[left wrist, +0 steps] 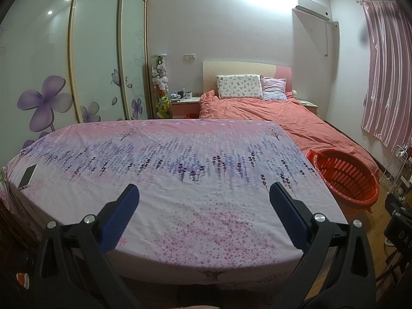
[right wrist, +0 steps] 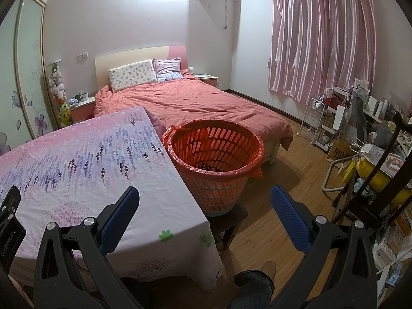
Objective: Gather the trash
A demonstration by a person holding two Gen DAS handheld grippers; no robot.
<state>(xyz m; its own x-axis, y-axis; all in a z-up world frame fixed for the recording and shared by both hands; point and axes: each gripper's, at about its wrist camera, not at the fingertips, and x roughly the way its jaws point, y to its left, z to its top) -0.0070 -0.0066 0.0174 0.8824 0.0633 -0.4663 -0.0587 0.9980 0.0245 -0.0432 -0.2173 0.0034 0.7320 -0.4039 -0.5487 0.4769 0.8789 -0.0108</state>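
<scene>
A red slatted basket (right wrist: 216, 154) lined with a red bag stands on a low dark stool at the table's right side; it also shows in the left wrist view (left wrist: 347, 175). Something dark lies at its bottom (right wrist: 206, 166). My left gripper (left wrist: 203, 190) is open and empty above the near part of the table with a pink and purple flowered cloth (left wrist: 180, 159). My right gripper (right wrist: 204, 193) is open and empty, above the table's right corner (right wrist: 180, 206) and the basket's near side. I see no loose trash on the cloth.
A white phone (left wrist: 27, 176) lies at the table's left edge. A bed with an orange cover (right wrist: 195, 105) stands behind. Cluttered shelves and bags (right wrist: 360, 141) line the right wall. Wooden floor (right wrist: 283, 180) lies right of the basket. A wardrobe (left wrist: 97, 59) stands at left.
</scene>
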